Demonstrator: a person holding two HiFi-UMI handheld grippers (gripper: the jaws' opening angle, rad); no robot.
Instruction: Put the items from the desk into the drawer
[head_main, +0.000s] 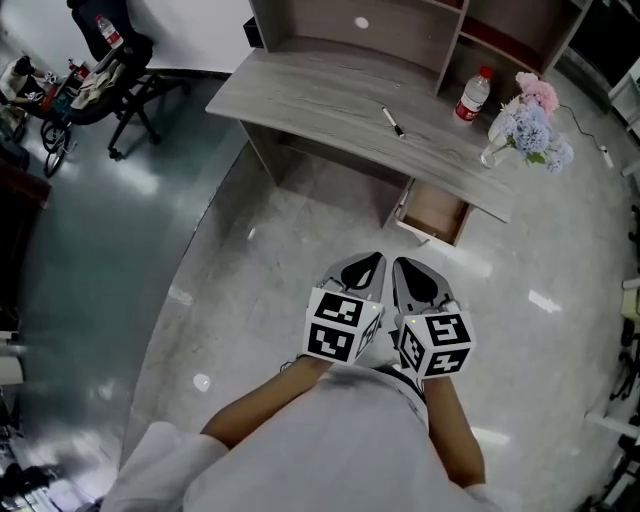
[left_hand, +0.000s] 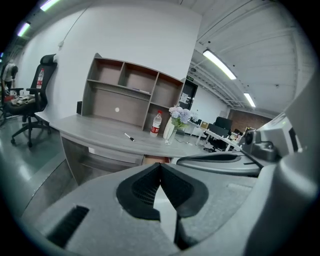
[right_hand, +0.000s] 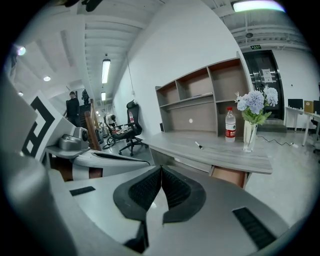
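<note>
Only head view looked into open brown wooden drawer (head_main: 436, 212) under grey wood-grain desk (head_main: 320, 95); clear glass vase (head_main: 492, 152) held pastel flowers (head_main: 530, 125); left gripper (head_main: 377, 258), right gripper (head_main: 398, 264) both closed, empty.

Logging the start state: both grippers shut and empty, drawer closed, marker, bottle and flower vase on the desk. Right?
The drawer is open, as the head view shows. The left gripper and right gripper are shut and empty; marker, bottle and flower vase are on the desk.
</note>
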